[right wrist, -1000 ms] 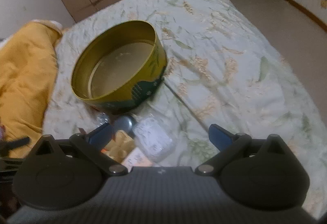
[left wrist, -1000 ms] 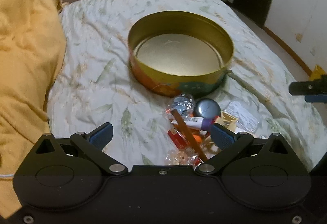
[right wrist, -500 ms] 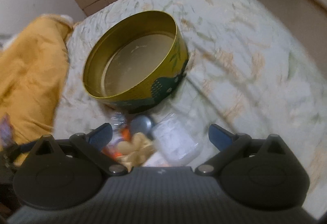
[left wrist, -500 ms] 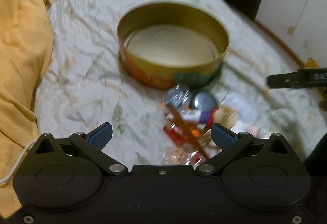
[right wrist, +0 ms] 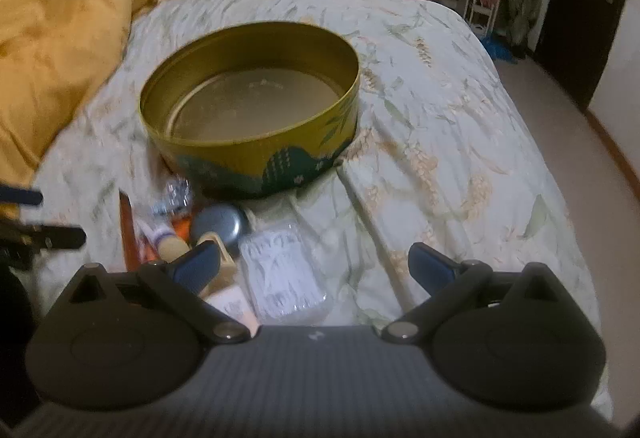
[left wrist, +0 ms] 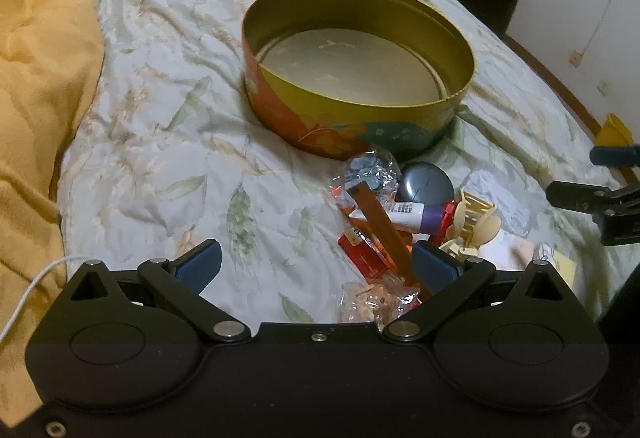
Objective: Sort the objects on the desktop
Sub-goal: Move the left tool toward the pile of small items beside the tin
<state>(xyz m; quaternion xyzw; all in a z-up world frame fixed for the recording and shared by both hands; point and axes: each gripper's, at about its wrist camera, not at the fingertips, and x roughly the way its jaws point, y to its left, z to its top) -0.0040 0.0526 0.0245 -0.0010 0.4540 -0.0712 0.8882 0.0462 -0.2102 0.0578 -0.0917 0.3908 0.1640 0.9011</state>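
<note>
A round gold tin (left wrist: 360, 78) sits empty on a leaf-print bedspread (left wrist: 160, 142). Just in front of it lies a jumbled pile: grey disc (left wrist: 424, 184), tube (left wrist: 400, 214), brown stick (left wrist: 380, 226), cream hair clip (left wrist: 472, 226), clear box (right wrist: 284, 274). Both the left gripper (left wrist: 316, 262) and right gripper (right wrist: 314, 264) hover spread wide, grasping nothing. A yellow blanket (left wrist: 36, 98) lies left.

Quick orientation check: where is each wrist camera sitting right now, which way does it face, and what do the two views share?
Left wrist: on the left gripper, facing forward over the bed at the round tin, clutter pile front-right; own open fingers show, right gripper at right edge.
Right wrist: on the right gripper, facing the tin, pile front-left; own open fingers show.
Shared: tin, grey round case, yellow blanket.
</note>
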